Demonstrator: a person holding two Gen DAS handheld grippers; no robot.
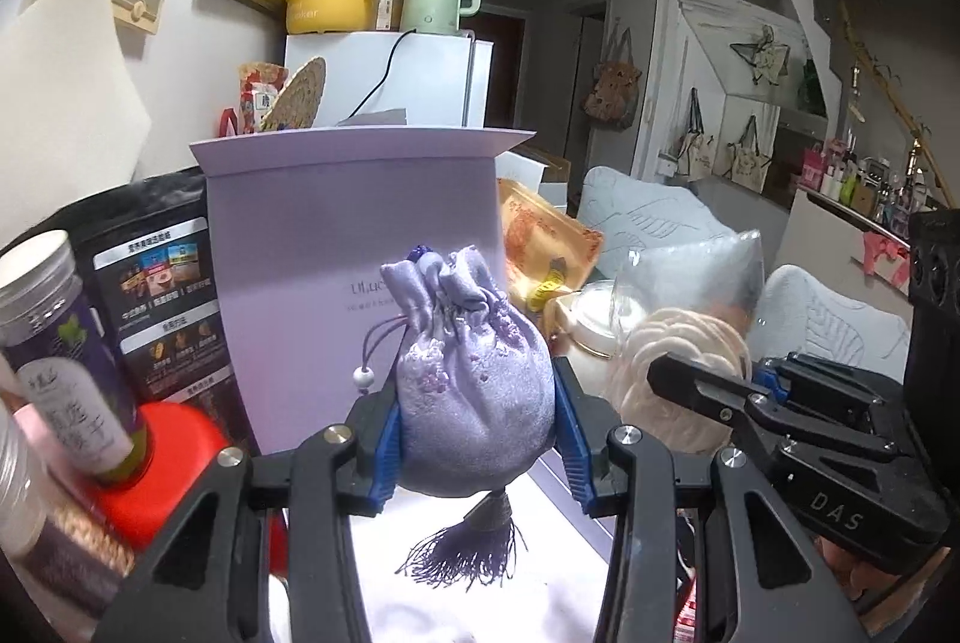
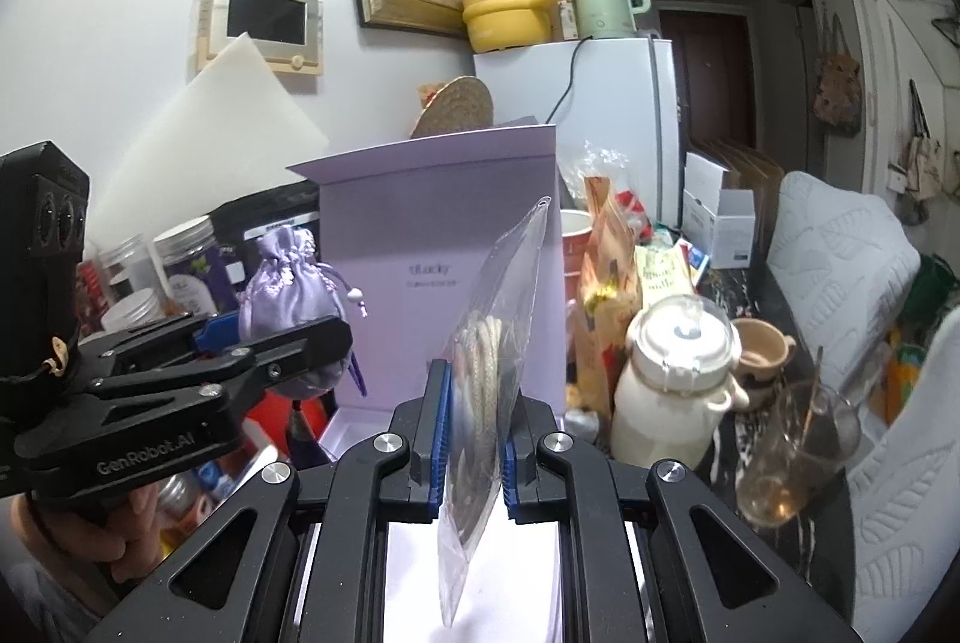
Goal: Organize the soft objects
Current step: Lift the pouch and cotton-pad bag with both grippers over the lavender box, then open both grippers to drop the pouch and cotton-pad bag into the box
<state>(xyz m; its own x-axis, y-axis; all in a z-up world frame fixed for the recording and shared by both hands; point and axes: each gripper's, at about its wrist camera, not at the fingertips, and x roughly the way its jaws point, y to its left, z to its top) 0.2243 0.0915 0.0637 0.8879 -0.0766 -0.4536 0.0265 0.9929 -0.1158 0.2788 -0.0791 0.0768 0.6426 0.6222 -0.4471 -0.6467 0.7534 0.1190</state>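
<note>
A lilac satin drawstring pouch with a purple tassel sits squeezed between the blue pads of my left gripper, which is shut on it. The right wrist view shows the same pouch and left gripper at left. My right gripper is shut on a clear plastic bag holding a cream coiled rope piece; the bag stands on edge between the pads. That bag and the right gripper appear at right in the left wrist view. Both hover over an open lilac gift box, its lid upright behind.
Jars and a black snack pouch crowd the left. A cream lidded pot, a mug and a glass with a spoon stand right of the box. A white fridge and a quilted cushion lie beyond.
</note>
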